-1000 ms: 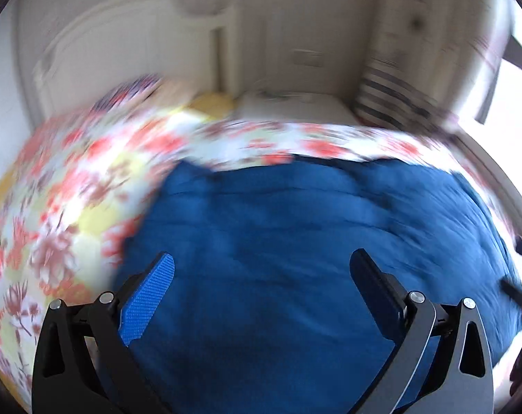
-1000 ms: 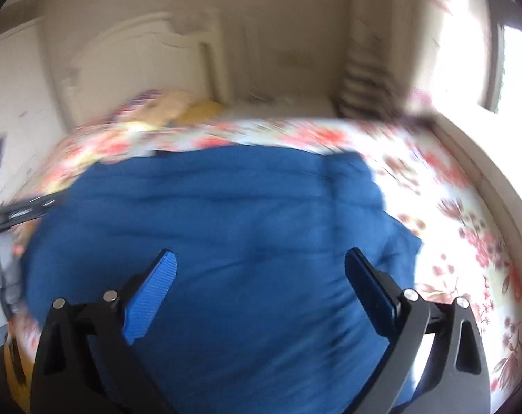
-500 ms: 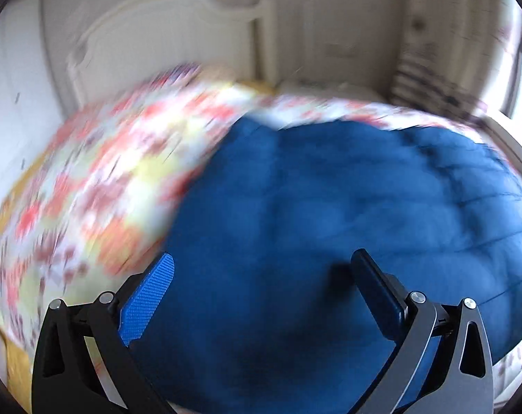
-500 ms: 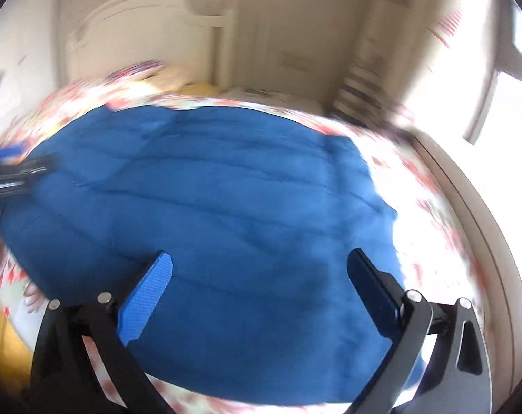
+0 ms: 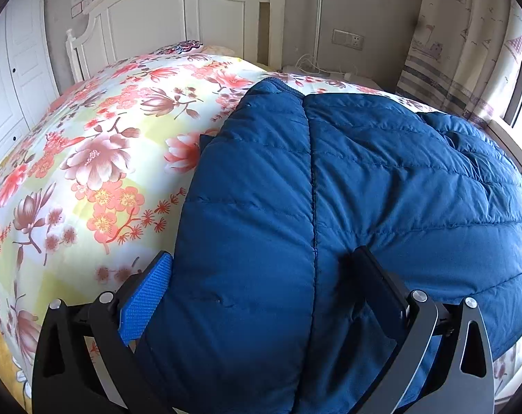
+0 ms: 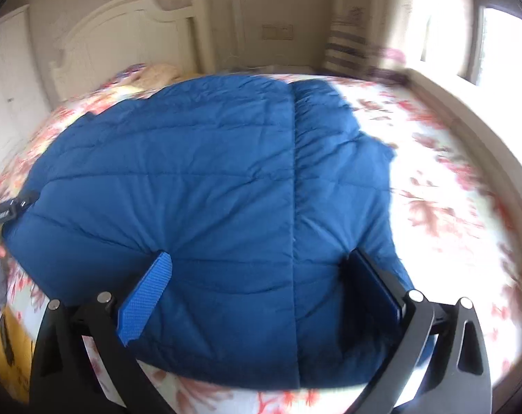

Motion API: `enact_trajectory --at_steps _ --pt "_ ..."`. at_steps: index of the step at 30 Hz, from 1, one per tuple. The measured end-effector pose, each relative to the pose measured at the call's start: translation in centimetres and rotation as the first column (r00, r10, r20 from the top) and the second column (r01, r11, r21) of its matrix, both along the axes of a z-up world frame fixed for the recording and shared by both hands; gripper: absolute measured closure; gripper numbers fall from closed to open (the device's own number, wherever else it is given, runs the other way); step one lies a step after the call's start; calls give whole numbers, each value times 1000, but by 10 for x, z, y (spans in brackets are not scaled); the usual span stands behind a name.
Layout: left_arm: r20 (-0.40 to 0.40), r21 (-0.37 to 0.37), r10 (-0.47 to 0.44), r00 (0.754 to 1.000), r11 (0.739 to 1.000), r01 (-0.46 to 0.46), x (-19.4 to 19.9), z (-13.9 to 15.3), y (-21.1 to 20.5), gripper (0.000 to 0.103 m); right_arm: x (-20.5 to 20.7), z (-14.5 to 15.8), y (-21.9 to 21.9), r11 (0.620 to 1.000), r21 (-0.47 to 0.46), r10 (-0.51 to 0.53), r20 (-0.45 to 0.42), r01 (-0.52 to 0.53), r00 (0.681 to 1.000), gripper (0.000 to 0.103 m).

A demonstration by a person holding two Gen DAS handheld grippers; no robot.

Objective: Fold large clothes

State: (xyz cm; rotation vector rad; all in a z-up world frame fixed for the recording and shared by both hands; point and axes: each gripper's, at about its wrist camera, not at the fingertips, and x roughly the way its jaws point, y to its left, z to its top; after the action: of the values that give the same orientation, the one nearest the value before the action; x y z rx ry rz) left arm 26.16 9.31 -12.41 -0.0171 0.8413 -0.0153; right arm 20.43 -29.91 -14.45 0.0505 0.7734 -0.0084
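So the blue puffer jacket is lying spread out flat on the bed, on top of the flowery bedspread. Looks like it's back side up, with 1 long seam running down the middle away from both cameras. The long axis seems to go from the near edge of the bed toward the white headboard, and the rounded end near the headboard in the left view might be the collar or hood, can't really tell.

The left claw is spread wide, not gripping anything, with the near part of the jacket bulging up between its fingers. The right claw is the same deal, wide apart and holding nothing, hovering over the jacket's near right part. The right view is a bit blurry, so I can't say if either one is actually touching the fabric.

What could go wrong: this thing is puffy and slippery, so if a claw only pinches the top layer, the shell will probably slide out or just 1 layer lifts and the fold goes crooked. Also, if both claws don't grab at matching spots either side of that seam, the fold ends up skewed. Dragging it could bunch the bedspread too.
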Motion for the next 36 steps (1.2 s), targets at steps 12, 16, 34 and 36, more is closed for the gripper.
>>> enact_trajectory --at_steps 12,16,34,36 --pt "9 -16 1 1000 1000 -1 -6 3 2 4 -26 -9 37 985 -85 158 57 -153 986 2" --pt "9 -23 3 1000 1000 -3 -7 3 2 4 -37 7 29 991 -94 103 73 -96 992 3" --pt "10 -21 3 1000 1000 -2 -6 3 3 4 -104 -19 -66 869 494 10 -5 -6 1000 3" --pt "9 -22 2 1000 1000 -2 -6 3 3 4 -93 -26 -65 854 520 17 -2 -14 1000 3"
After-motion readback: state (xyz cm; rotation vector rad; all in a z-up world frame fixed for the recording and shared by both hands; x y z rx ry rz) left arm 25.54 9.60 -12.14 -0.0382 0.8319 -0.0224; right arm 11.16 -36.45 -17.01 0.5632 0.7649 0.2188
